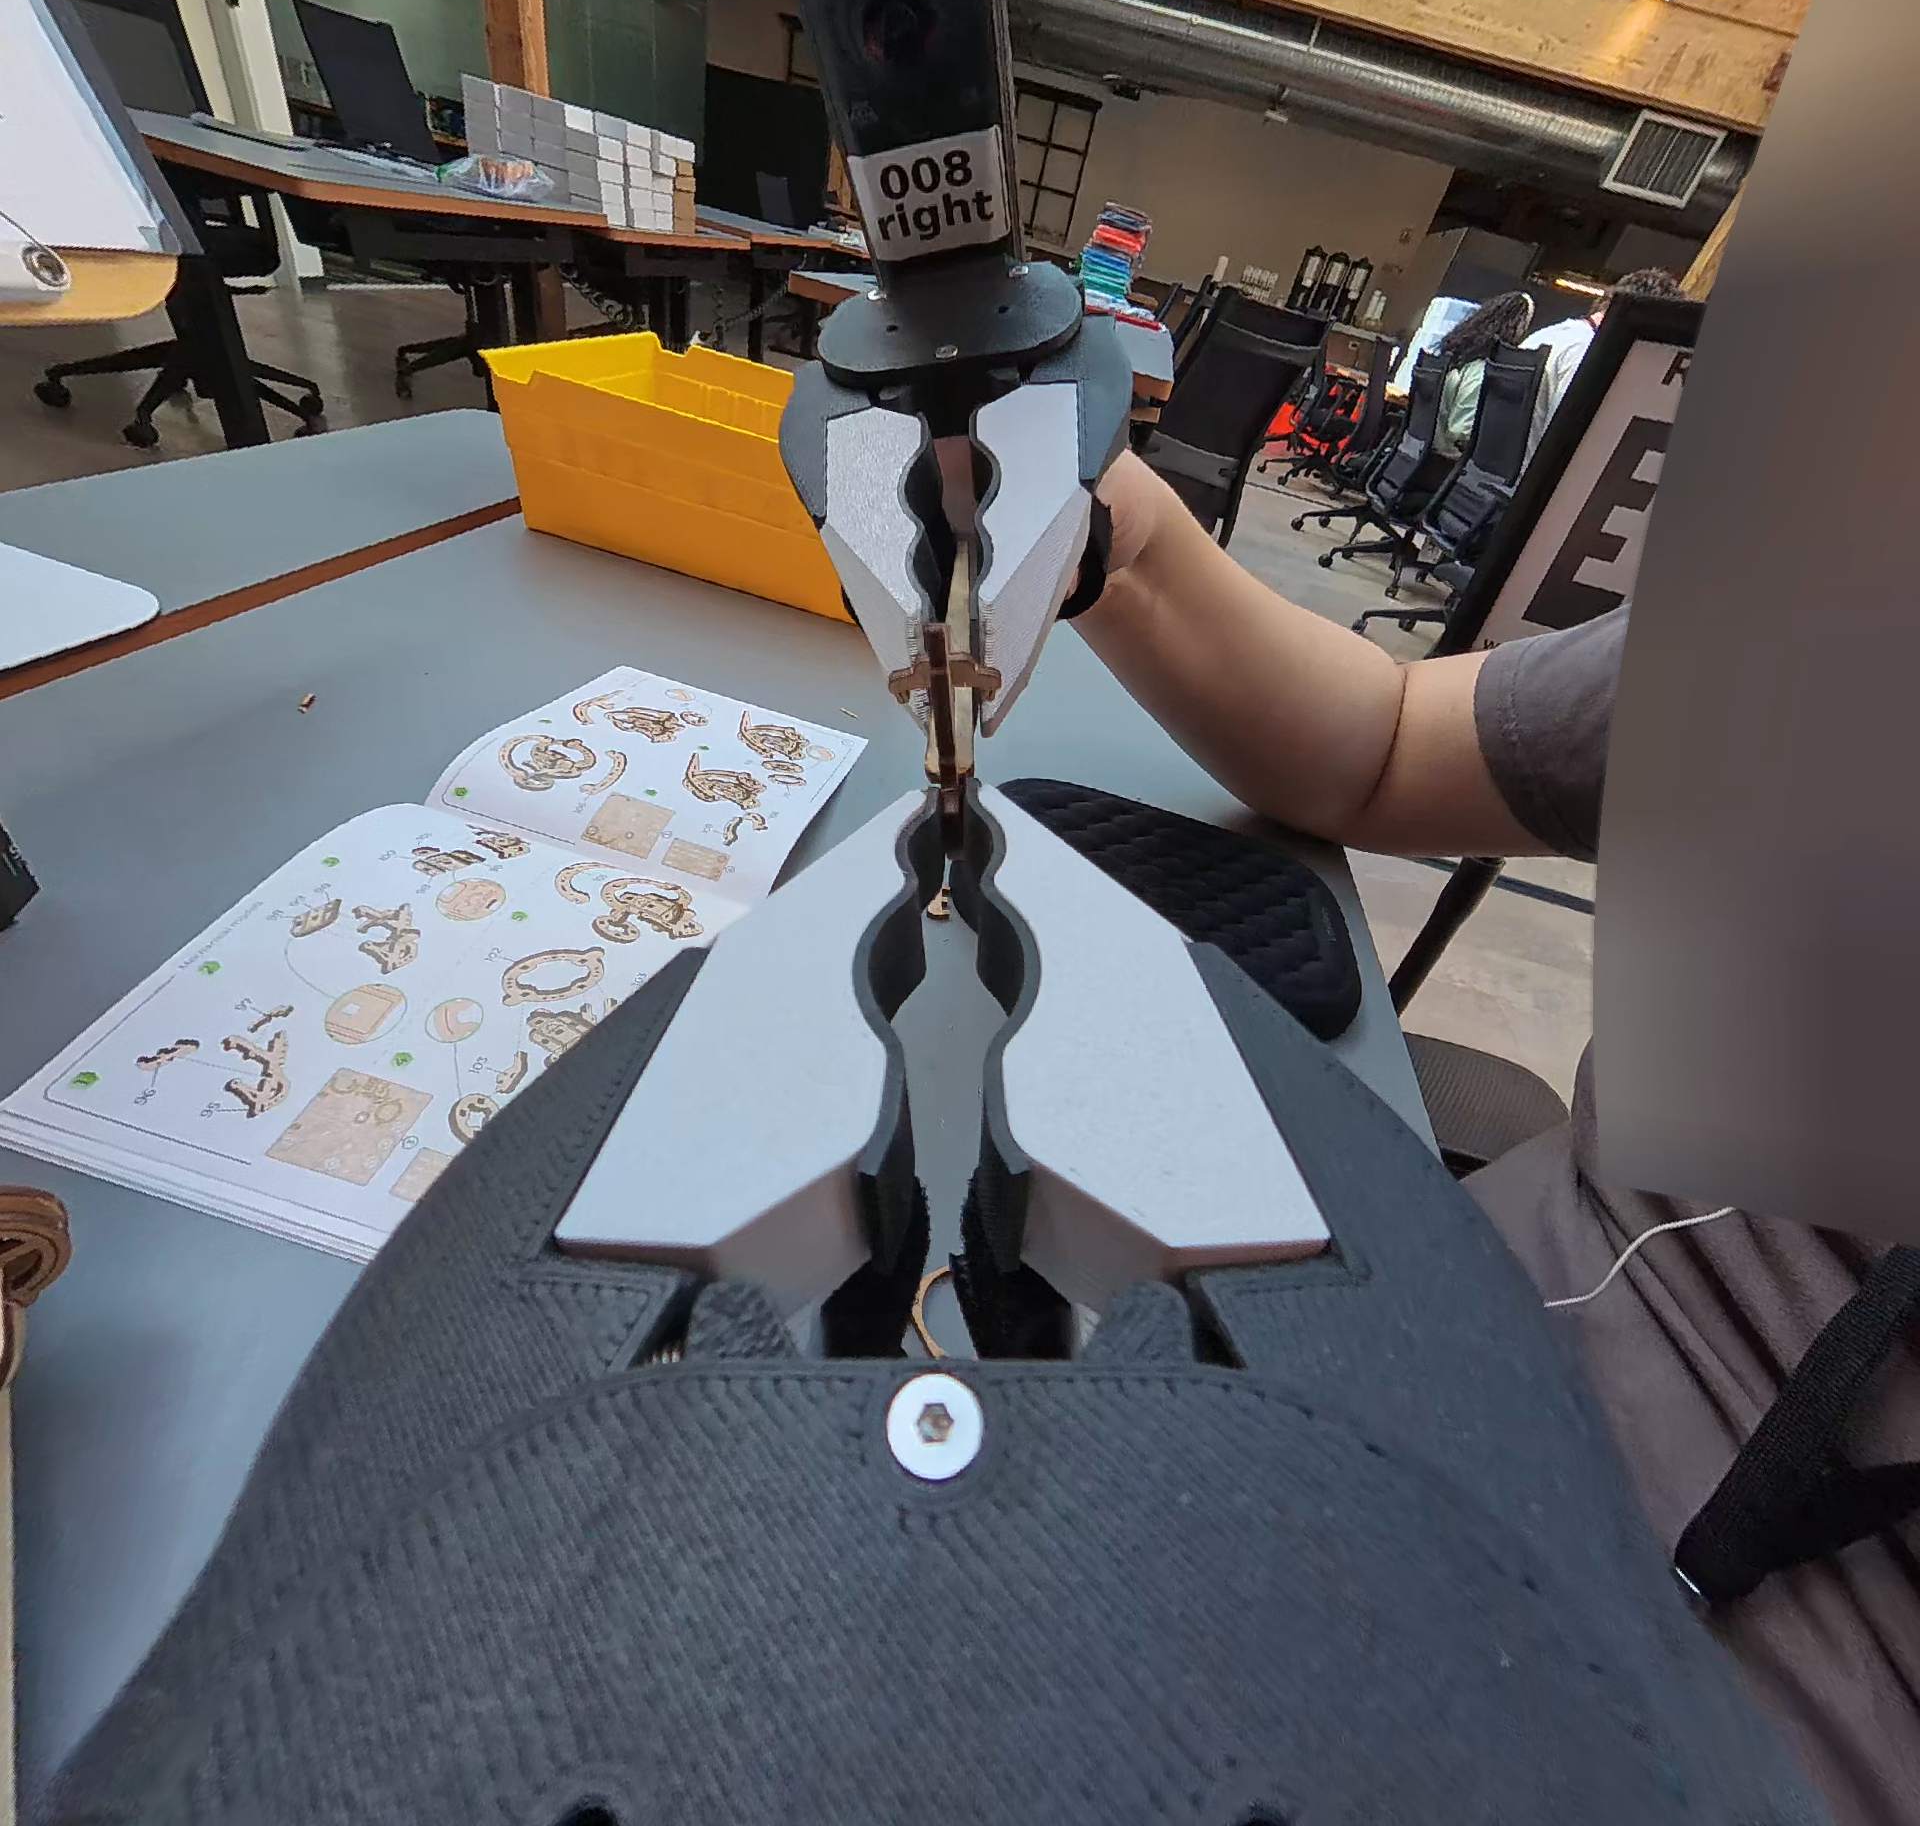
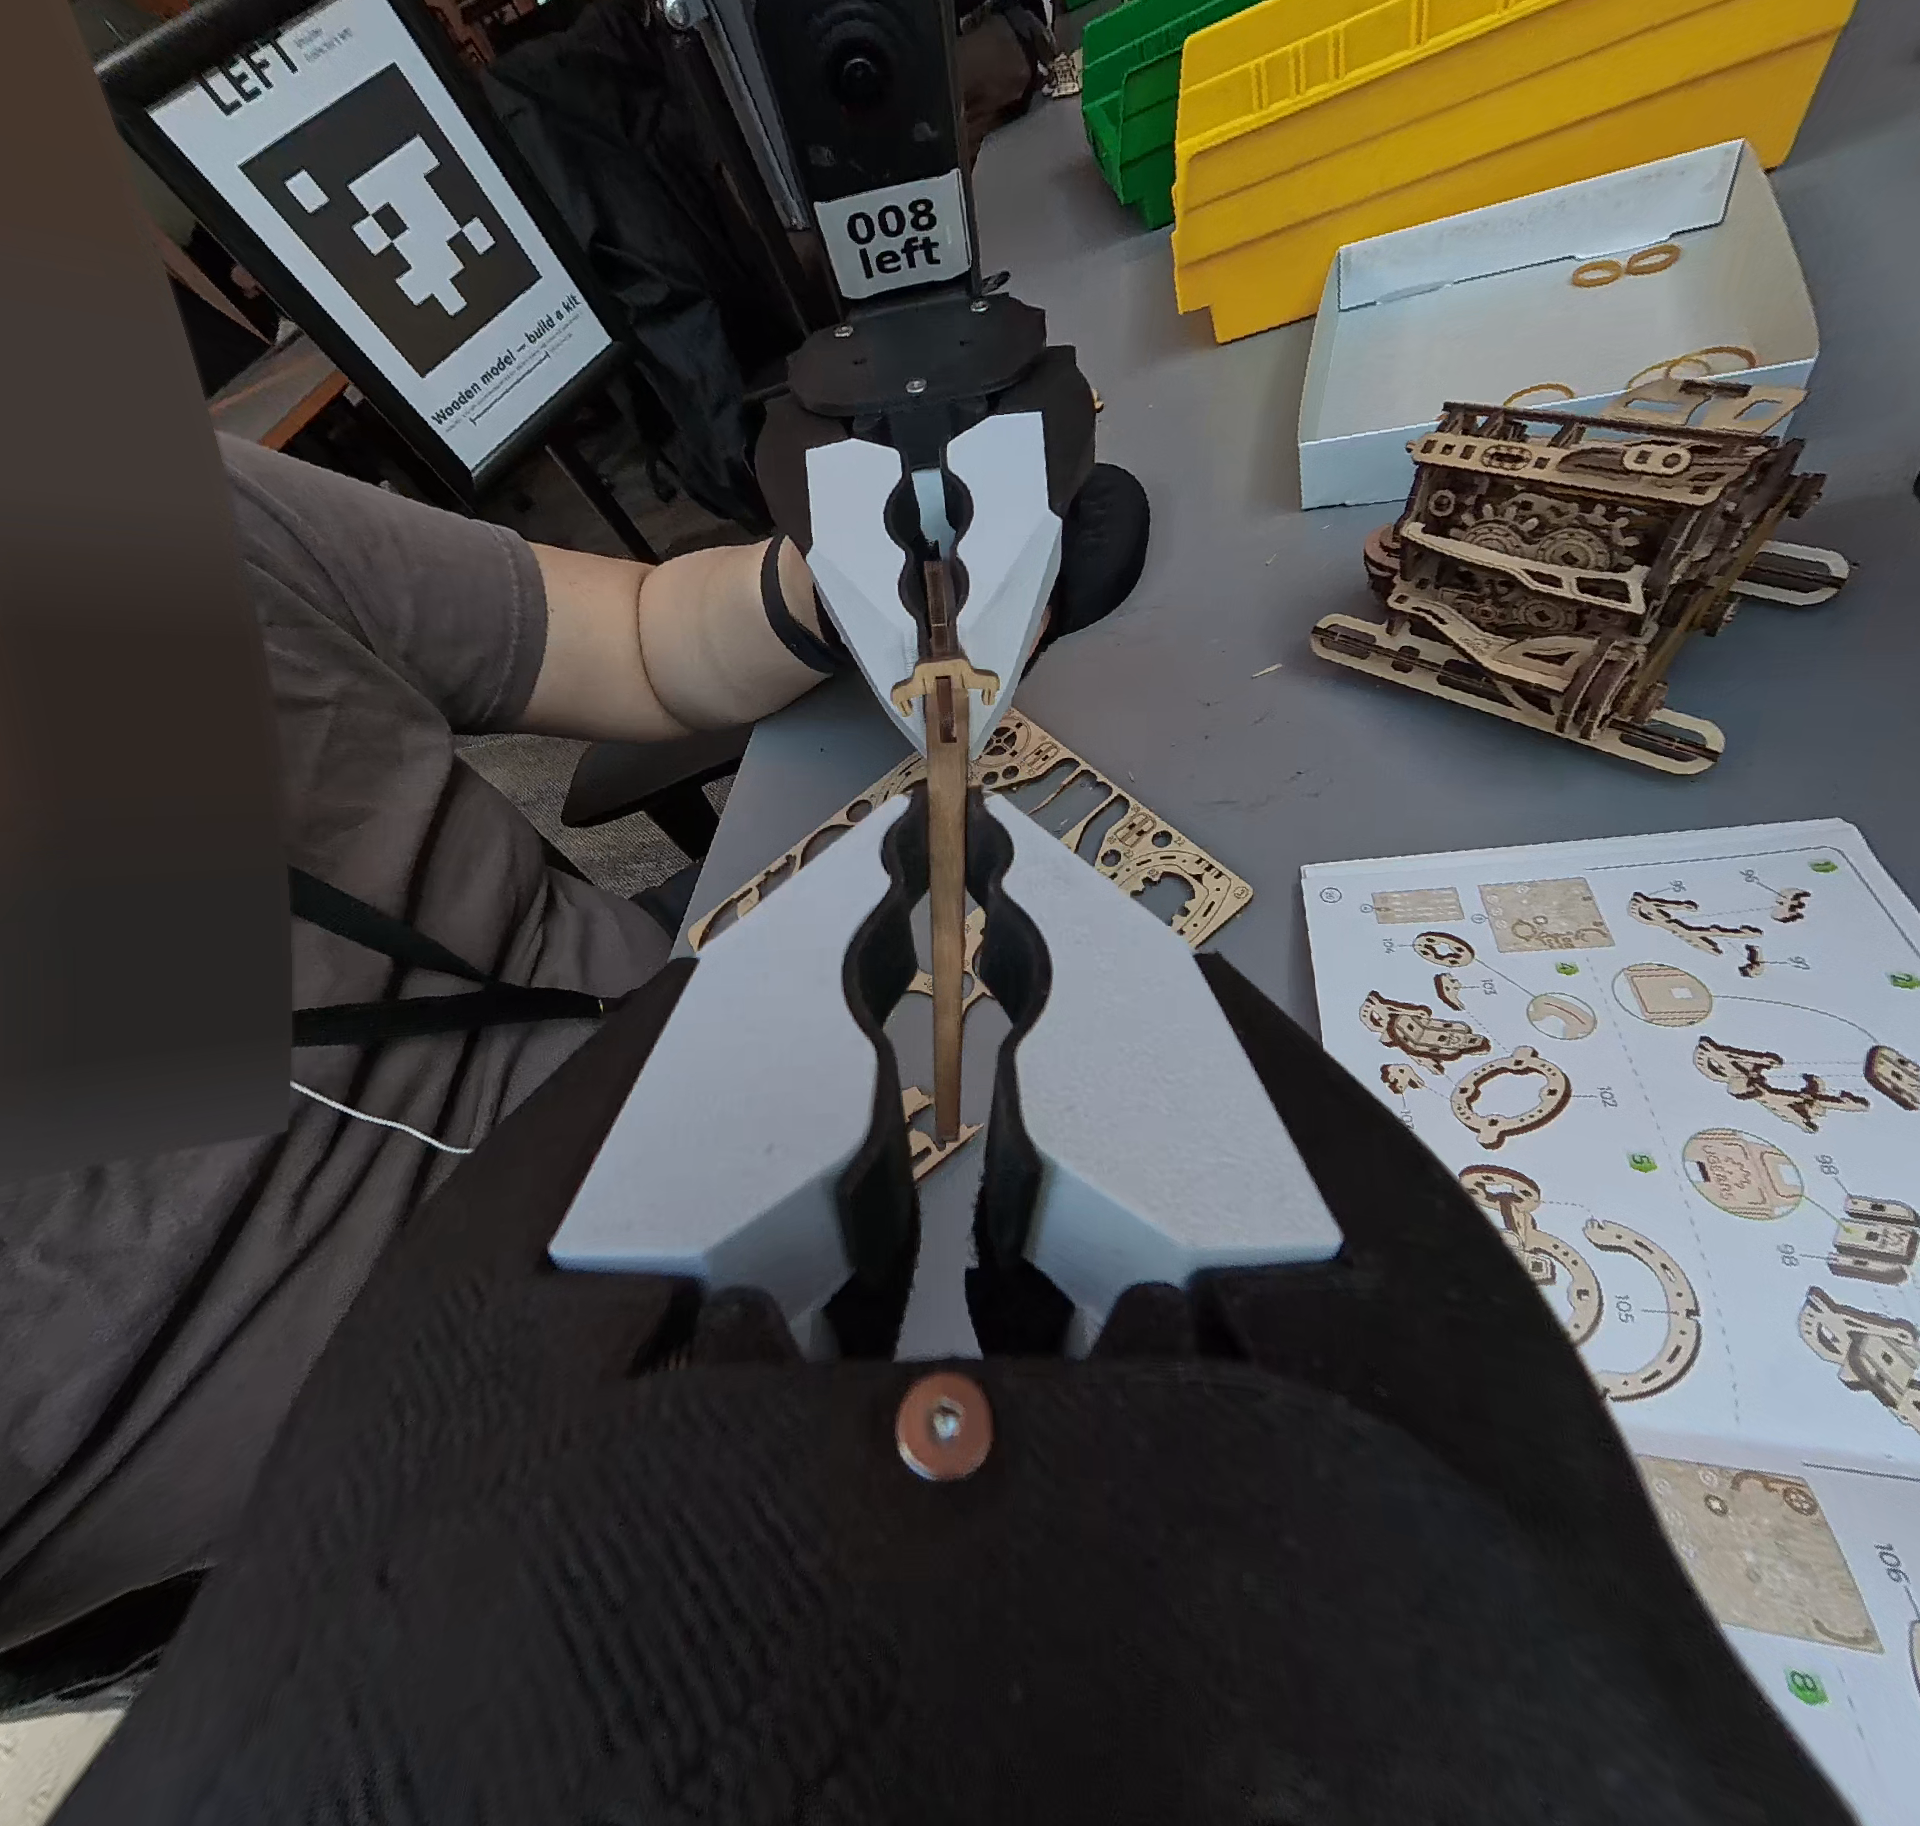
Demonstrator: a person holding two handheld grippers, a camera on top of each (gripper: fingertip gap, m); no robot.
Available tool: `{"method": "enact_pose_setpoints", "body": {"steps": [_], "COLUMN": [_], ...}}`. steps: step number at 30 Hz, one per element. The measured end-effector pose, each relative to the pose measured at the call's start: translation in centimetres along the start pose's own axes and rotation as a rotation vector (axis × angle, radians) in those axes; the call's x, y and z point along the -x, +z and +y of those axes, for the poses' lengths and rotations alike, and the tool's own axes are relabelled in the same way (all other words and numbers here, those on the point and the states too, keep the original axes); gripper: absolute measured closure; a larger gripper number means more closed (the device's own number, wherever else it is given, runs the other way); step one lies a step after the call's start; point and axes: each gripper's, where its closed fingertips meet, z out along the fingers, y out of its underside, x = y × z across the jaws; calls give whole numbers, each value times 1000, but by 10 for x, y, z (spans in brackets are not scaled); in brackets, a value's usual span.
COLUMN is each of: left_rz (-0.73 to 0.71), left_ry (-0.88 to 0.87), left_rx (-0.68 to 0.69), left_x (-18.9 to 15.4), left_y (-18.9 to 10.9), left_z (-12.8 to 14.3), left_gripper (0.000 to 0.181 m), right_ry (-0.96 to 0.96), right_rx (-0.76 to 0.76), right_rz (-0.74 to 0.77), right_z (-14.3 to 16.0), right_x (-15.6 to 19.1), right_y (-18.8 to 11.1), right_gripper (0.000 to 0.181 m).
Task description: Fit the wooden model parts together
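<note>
My left gripper [image 1: 948, 805] is shut on a small dark wooden part [image 1: 948, 826]. My right gripper [image 2: 948, 805] is shut on a long thin wooden strip [image 2: 945, 955], seen edge on. The two grippers point at each other, tip to tip, above the near edge of the grey table [image 1: 312, 633]. The two parts meet between the tips. A small light cross-shaped wooden piece with hooked ends [image 2: 945, 685] sits across the joint and also shows in the left wrist view [image 1: 940, 680]. The right gripper [image 1: 948, 711] shows in the left wrist view, the left gripper [image 2: 940, 711] in the right wrist view.
An open instruction booklet [image 2: 1662, 1101] lies on the table. A half-built wooden model [image 2: 1579, 571], a white box [image 2: 1558, 322] with loose rings, a yellow bin [image 2: 1507, 93] and green bins [image 2: 1132, 93] stand behind. A laser-cut wooden sheet [image 2: 1122, 841] lies under the grippers. A black pad [image 1: 1195, 893] lies at the table's edge. Both grippers' tips are close together, under 4 cm apart. The half-built wooden model [image 2: 1579, 571] is about equally far from each gripper, around 20 cm.
</note>
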Motion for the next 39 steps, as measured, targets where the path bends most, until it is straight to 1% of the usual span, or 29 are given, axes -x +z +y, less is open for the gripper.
{"method": "enact_pose_setpoints", "body": {"steps": [4,8,9,10,12,13,14,18,22,29,31,33,36,38,39], "left_rz": [7,-5,-27,-35,-27,-26,-18,-32,-6,8,25,29,19,12,5], "left_ry": [15,54,63,66,50,43,45,52,-13,-7,-32,-70,-45,-26,-23], "left_rx": [24,7,-10,-34,-61,-61,-50,-33,-82,-81,-100,-124,-89,-78,-83], "left_x": [-3,-2,1,2,1,2,1,2,3,0,0,3,3,1,1], "left_y": [0,-2,-3,-4,-5,-5,-4,-5,-10,-9,-10,-13,-10,-5,-5], "left_z": [1,0,-2,-6,-10,-9,-7,-6,-15,-14,-16,-19,-13,-10,-10], "left_gripper": [181,180,171,166,168,172,181,181,181,181,181,167,174,181,181], "right_ry": [-11,6,15,23,15,13,14,13,15,31,25,34,31,27,26], "right_rx": [20,0,-6,-5,19,21,23,20,-24,-39,-39,-62,-76,-78,-78], "right_rz": [-3,-12,-16,-16,4,0,1,7,-6,-37,-36,-29,-26,-23,-20], "right_z": [2,1,2,3,7,7,7,7,-1,0,0,-3,-5,-6,-6], "right_x": [3,2,2,1,-2,-1,-1,-2,-1,1,1,-1,0,0,0], "right_y": [0,1,0,0,2,4,5,6,6,5,4,-1,-4,-2,-1], "right_gripper": [177,177,177,177,177,177,177,177,177,177,177,177,177,177,177]}}
